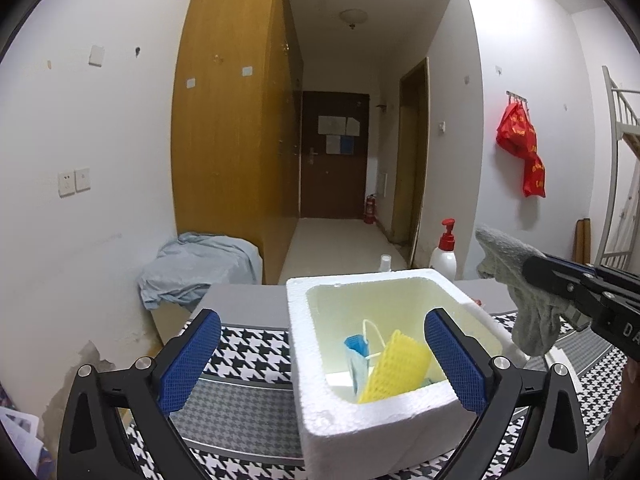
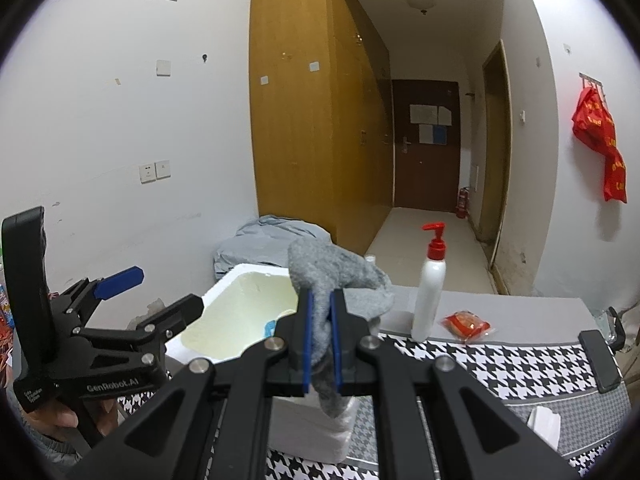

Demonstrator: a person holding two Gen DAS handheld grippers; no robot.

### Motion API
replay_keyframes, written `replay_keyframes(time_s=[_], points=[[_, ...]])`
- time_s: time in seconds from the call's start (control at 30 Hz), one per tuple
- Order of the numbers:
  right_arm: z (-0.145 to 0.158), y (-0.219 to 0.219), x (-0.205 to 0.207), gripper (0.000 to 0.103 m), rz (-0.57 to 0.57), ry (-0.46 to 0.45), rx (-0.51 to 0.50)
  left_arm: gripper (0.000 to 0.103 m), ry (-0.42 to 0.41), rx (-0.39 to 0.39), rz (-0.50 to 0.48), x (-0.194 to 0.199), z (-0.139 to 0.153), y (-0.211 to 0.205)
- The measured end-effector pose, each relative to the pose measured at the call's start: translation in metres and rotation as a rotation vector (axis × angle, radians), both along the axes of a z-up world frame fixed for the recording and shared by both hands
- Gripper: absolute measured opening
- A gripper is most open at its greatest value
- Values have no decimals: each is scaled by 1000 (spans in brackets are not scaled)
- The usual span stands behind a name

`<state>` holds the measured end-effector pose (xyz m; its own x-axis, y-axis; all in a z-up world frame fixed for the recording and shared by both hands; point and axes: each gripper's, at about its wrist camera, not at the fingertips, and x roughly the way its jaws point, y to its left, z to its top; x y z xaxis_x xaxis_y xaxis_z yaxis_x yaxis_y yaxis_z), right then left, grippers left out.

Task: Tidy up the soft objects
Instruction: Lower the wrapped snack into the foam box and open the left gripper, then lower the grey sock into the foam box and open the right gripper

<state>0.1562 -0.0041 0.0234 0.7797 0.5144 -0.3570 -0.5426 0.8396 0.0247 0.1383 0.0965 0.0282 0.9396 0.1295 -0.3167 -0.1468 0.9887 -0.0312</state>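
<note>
Left to right. A crumpled pale-blue cloth (image 1: 200,268) lies on a low surface beside the wooden wardrobe (image 1: 228,92). The left hand-held gripper (image 1: 320,364) stands with its blue-padded jaws spread wide and nothing between the pads; they flank the near wall of a white foam box (image 1: 360,428) on the houndstooth-patterned tabletop (image 1: 248,352). Inside the box a yellow mesh pad (image 1: 394,368) leans against a blue face mask (image 1: 358,356). Behind the box stands a white pump bottle (image 2: 430,296) with a red top, and just right of it, in the right wrist view, lies a small red packet (image 2: 466,326). The right hand-held gripper (image 2: 320,344) is clamped narrowly on a grey sock (image 2: 340,276), held in the air near the box's right rim. A black phone (image 2: 600,360) rests at the tabletop's far right.
</note>
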Motion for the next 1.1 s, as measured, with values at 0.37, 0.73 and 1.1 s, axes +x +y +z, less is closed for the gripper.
replay_keyframes(time_s=[0.37, 0.73, 1.1], points=[[-4, 26, 1, 11, 53, 6, -7, 102, -5, 2, 11, -15, -4, 9], [-8, 50, 9, 11, 60, 38, -12, 102, -12, -5, -8, -22, -6, 17], [-15, 54, 19, 55, 44, 73, -19, 102, -1, -2, -15, -16, -8, 22]])
